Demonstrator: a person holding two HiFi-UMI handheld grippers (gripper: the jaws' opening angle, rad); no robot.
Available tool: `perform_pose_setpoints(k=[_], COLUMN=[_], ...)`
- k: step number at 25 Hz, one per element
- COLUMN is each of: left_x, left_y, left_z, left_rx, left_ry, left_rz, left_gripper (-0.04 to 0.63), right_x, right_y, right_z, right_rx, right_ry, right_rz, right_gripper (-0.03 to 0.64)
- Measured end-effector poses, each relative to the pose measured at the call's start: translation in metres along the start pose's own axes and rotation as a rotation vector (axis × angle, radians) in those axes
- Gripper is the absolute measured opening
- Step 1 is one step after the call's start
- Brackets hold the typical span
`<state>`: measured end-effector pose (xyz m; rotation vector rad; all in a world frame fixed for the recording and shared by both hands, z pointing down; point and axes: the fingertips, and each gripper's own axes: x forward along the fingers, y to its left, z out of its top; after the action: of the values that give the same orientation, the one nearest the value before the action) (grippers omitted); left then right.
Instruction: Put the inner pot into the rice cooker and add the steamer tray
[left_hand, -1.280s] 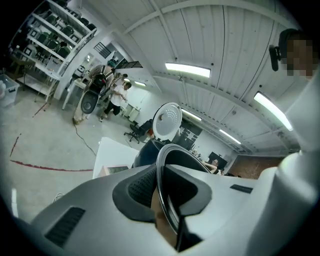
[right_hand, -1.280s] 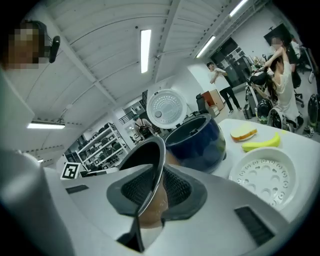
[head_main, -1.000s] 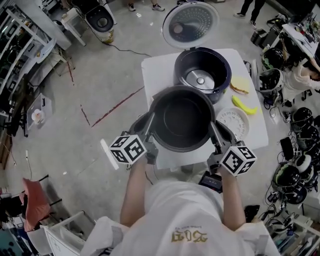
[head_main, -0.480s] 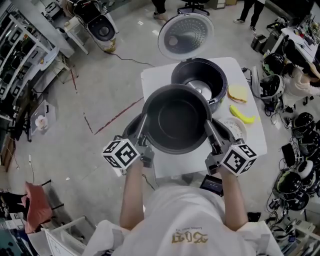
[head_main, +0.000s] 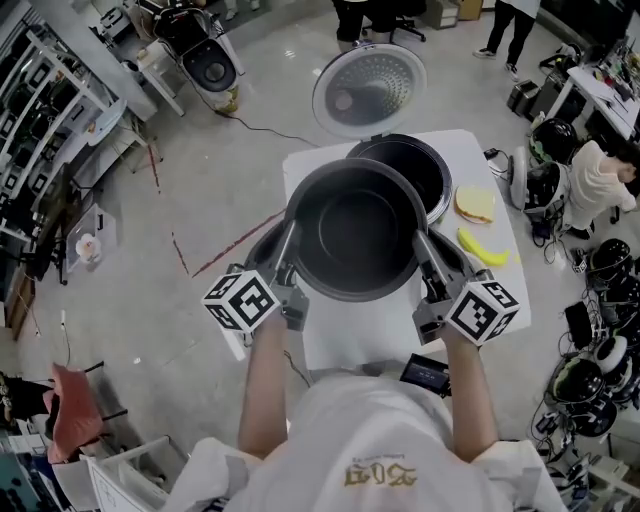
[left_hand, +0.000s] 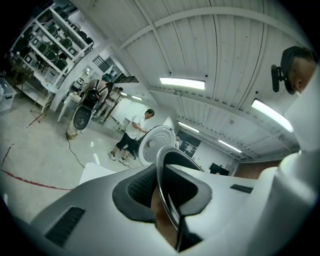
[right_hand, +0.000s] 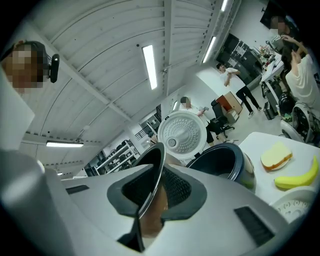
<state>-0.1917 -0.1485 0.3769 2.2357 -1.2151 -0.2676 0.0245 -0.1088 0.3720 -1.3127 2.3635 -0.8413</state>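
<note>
The dark inner pot (head_main: 355, 235) hangs in the air, held level by its rim between both grippers, and it overlaps the near side of the open rice cooker (head_main: 425, 170). My left gripper (head_main: 288, 232) is shut on the pot's left rim (left_hand: 162, 185). My right gripper (head_main: 420, 240) is shut on the right rim (right_hand: 152, 185), and its jaws have just closed a little further on it. The cooker's lid (head_main: 368, 90) stands up at the back. A white curved edge at the lower right of the right gripper view may be the steamer tray (right_hand: 300, 205); in the head view it is hidden.
The cooker stands on a small white table (head_main: 330, 330). To its right lie a slice of bread (head_main: 477, 203) and a banana (head_main: 485, 248). A dark device (head_main: 425, 372) sits at the table's near edge. Shelves, helmets and people surround the table.
Both grippers have carried the pot upward and away from me, from above the table's front to partly over the cooker's opening. The pot now covers the steamer tray.
</note>
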Motion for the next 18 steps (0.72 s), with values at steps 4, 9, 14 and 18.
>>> perform_pose_setpoints(k=[4,9,14,18], left_x=[0.021,0.053,0.080,0.101], left_y=[-0.005,-0.014,-0.020,-0.024], left_z=[0.004,0.007,0.010,0.016], left_rx=[0.001,-0.002,-0.017,-0.027], left_ry=[-0.003,-0.002,-0.011,-0.020], left_rz=[-0.010,-0.020,-0.025,-0.026], left_gripper=[0.067,0.067,0.069,0.069], right_x=[0.004,0.012,0.021,0.030], right_y=[-0.012,-0.034,-0.050,-0.063], right_z=[0.015,0.039,0.063,0.080], right_rx=[0.002,0.010,0.023,0.026], right_ry=[-0.011,-0.027,-0.048,-0.047], right_rz=[0.000,-0.001,0.016,0.022], right_gripper=[0.064,0.061,0.063,0.066])
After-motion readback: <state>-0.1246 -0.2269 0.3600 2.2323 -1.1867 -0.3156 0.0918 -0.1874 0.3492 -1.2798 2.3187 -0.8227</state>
